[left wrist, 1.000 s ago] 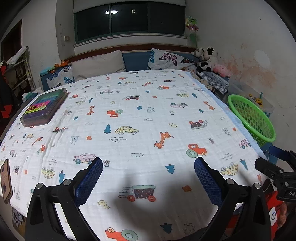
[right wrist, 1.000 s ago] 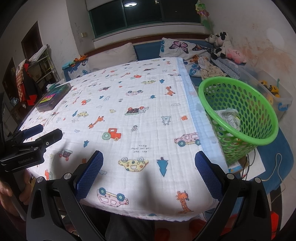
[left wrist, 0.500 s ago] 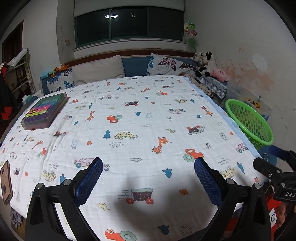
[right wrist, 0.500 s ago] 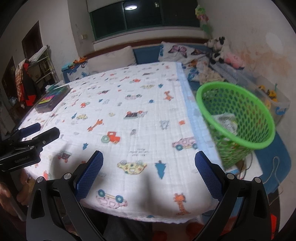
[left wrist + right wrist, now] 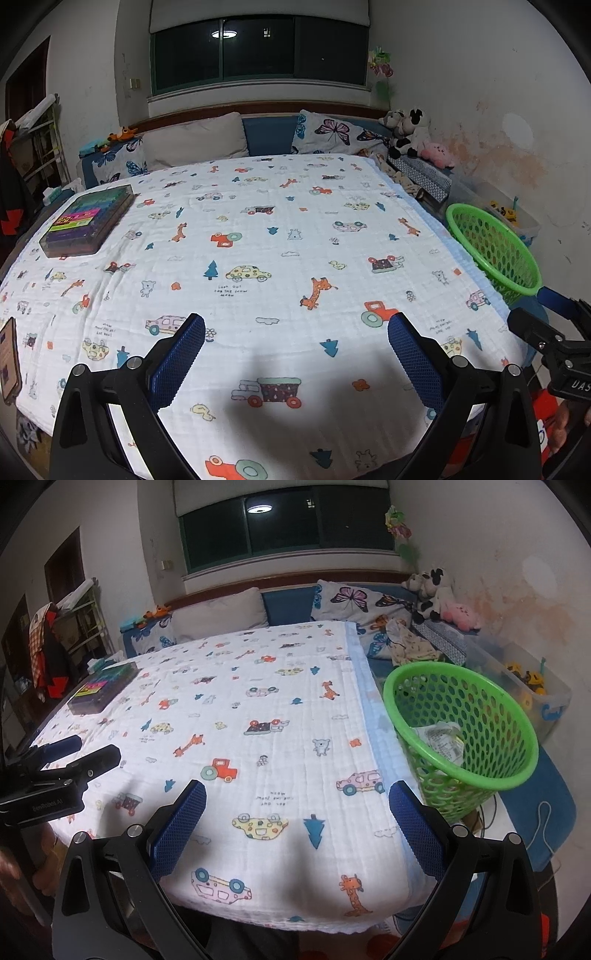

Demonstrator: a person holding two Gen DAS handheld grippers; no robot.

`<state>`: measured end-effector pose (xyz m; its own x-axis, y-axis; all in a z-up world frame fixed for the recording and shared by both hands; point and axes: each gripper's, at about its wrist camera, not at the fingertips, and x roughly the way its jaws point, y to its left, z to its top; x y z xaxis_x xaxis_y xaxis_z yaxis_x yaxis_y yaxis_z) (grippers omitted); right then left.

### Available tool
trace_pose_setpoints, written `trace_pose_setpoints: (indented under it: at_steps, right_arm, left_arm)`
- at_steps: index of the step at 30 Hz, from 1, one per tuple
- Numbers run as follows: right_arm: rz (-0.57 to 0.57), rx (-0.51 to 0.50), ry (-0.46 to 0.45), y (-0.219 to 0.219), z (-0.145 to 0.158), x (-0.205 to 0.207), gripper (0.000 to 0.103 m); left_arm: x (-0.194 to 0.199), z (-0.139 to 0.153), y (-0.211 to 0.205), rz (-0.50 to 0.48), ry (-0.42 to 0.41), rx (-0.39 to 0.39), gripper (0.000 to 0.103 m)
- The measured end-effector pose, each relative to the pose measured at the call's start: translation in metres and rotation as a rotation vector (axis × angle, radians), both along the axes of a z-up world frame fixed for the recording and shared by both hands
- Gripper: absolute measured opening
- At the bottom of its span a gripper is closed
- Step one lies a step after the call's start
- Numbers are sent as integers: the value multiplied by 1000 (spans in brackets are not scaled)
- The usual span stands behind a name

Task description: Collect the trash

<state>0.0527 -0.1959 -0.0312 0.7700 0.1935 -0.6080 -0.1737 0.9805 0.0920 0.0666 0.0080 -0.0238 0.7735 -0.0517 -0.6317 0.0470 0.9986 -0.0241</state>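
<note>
A green mesh basket [image 5: 466, 709] stands on the floor right of the bed and holds crumpled wrappers [image 5: 441, 738]. It also shows at the right in the left wrist view [image 5: 493, 245]. My left gripper [image 5: 296, 356] is open and empty over the near edge of the bed. My right gripper [image 5: 297, 834] is open and empty above the bed's near right corner, left of the basket. Each gripper shows at the edge of the other's view. I see no loose trash on the blanket [image 5: 277, 266].
A dark box with coloured contents [image 5: 88, 221] lies on the bed's left side. A brown card [image 5: 8, 356] lies at the left edge. Pillows [image 5: 195, 146] and plush toys [image 5: 413, 136] line the headboard. A clear toy bin [image 5: 532, 686] stands behind the basket.
Both grippers have pulled back and risen a little, so more of the room shows. The jaws stayed open and empty.
</note>
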Motion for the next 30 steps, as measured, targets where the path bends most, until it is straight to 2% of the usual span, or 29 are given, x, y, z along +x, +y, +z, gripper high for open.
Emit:
trace_pose_setpoints:
  at_steps: [30]
  right_arm:
    - [-44,0,-46,-5,5,-4,98]
  left_arm:
    - [-3,7,0,44,-36,34,96]
